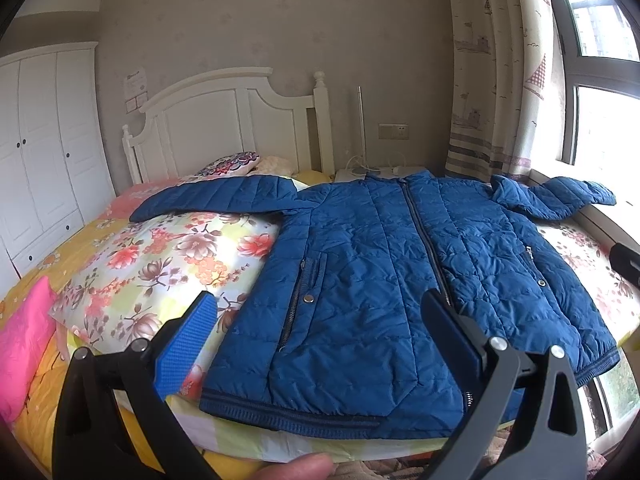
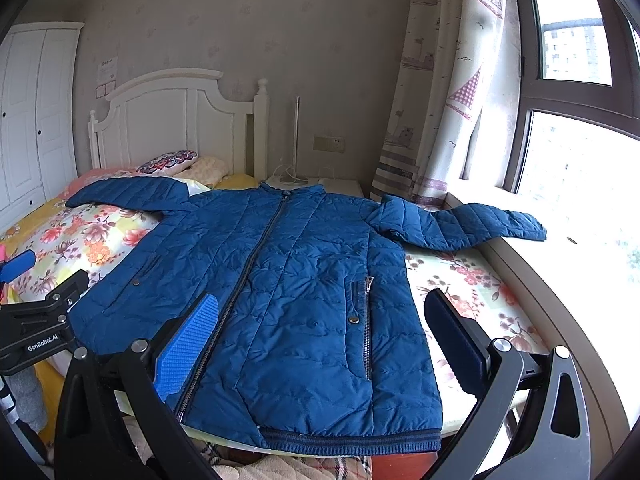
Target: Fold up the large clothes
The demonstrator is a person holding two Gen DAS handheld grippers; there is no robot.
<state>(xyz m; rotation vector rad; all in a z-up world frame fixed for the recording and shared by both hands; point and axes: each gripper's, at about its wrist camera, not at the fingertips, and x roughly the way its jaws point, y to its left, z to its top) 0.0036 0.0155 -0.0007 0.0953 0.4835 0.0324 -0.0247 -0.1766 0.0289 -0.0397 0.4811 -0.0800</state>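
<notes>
A blue quilted zip jacket lies flat, front up and zipped, on a floral bed cover, hem toward me, both sleeves spread out sideways. It also shows in the right wrist view. My left gripper is open and empty, held above the jacket's hem on its left half. My right gripper is open and empty above the hem on the right half. The left gripper also shows at the left edge of the right wrist view. The right sleeve lies onto the window sill.
A floral pillow lies under the jacket's left sleeve. A pink cushion is at the left. White headboard, wardrobe, bedside table and curtain stand behind. The window sill runs along the right.
</notes>
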